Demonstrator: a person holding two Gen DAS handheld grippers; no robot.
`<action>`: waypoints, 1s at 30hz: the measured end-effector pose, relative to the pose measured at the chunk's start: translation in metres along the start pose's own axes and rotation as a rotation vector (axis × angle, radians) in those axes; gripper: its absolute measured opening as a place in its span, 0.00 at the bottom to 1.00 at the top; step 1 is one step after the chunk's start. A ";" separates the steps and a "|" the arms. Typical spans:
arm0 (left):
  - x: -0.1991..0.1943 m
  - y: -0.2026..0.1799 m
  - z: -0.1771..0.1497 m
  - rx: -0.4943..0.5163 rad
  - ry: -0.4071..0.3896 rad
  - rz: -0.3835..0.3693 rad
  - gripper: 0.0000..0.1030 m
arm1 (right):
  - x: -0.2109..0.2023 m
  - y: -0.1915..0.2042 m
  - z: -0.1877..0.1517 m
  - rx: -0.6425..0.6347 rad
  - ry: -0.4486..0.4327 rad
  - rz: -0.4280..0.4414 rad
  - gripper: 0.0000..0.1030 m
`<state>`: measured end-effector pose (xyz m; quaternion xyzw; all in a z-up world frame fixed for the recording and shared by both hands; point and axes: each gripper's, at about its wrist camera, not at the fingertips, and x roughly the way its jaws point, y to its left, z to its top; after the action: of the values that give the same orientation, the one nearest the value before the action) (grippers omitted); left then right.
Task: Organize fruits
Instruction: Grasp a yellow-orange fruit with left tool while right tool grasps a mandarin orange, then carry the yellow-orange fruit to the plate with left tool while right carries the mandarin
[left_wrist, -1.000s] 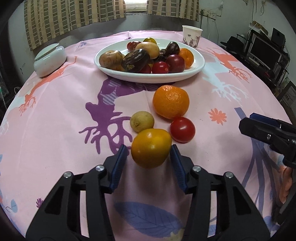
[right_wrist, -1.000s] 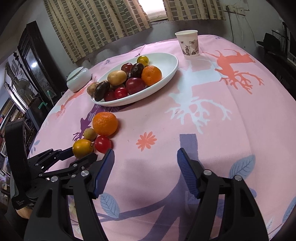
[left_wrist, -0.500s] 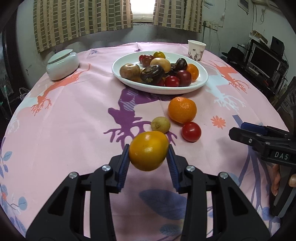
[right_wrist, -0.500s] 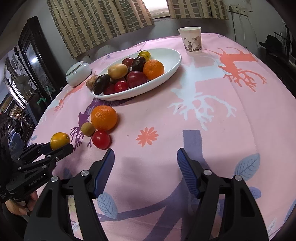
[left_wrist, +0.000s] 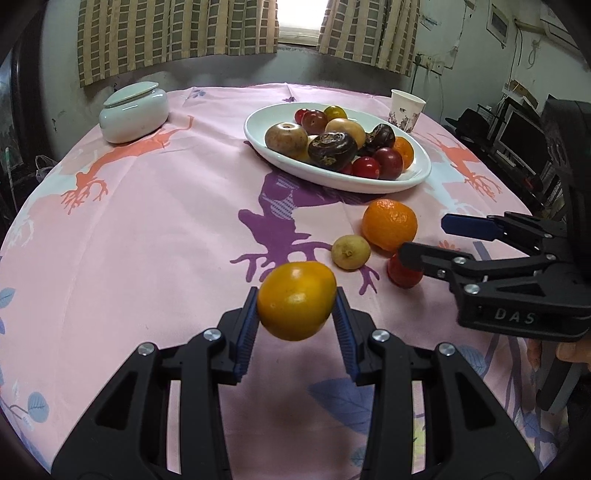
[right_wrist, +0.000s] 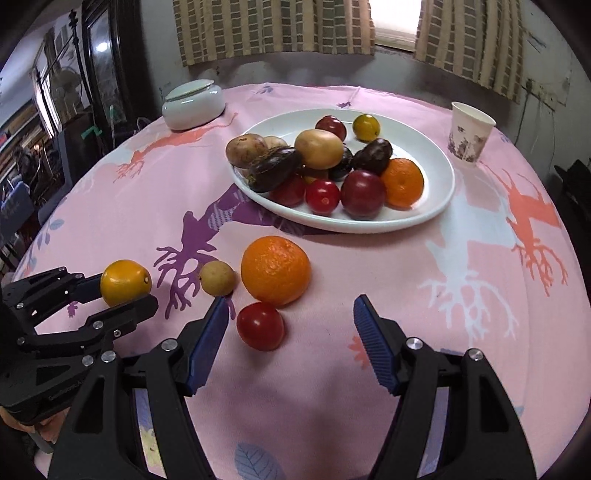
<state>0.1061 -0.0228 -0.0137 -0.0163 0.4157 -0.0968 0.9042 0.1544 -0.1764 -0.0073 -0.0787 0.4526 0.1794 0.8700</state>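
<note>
So a second ago the yellow fruit (left_wrist: 296, 300) sat on the cloth between the left tongs (left_wrist: 295, 326); now they're clamped on it and it's up off the tabletop (left_wrist: 147, 229). The right tongs (right_wrist: 290, 341) have slid over, gaping wide with nothing gripped, the tomato (right_wrist: 260, 326) low center just ahead of them. Next back: a small tan fruit (right_wrist: 217, 278), the orange (right_wrist: 275, 270), then the full white plate (right_wrist: 439, 199). Pink printed cloth, lidded jar (right_wrist: 194, 105) upper left, paper cup (right_wrist: 470, 134) upper right, striped curtains (right_wrist: 273, 26) behind. Both tongs tilt downward.
</note>
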 end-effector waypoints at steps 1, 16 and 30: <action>0.000 0.000 0.000 -0.001 0.000 0.000 0.39 | 0.006 0.002 0.003 -0.006 0.006 -0.006 0.68; 0.002 -0.004 -0.001 0.017 0.008 -0.002 0.39 | 0.039 -0.009 0.014 0.162 0.017 0.051 0.58; 0.006 -0.002 -0.002 0.010 0.019 0.014 0.39 | 0.020 -0.021 0.010 0.202 -0.032 0.041 0.44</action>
<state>0.1077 -0.0261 -0.0189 -0.0081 0.4239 -0.0928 0.9009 0.1805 -0.1881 -0.0179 0.0214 0.4560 0.1520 0.8766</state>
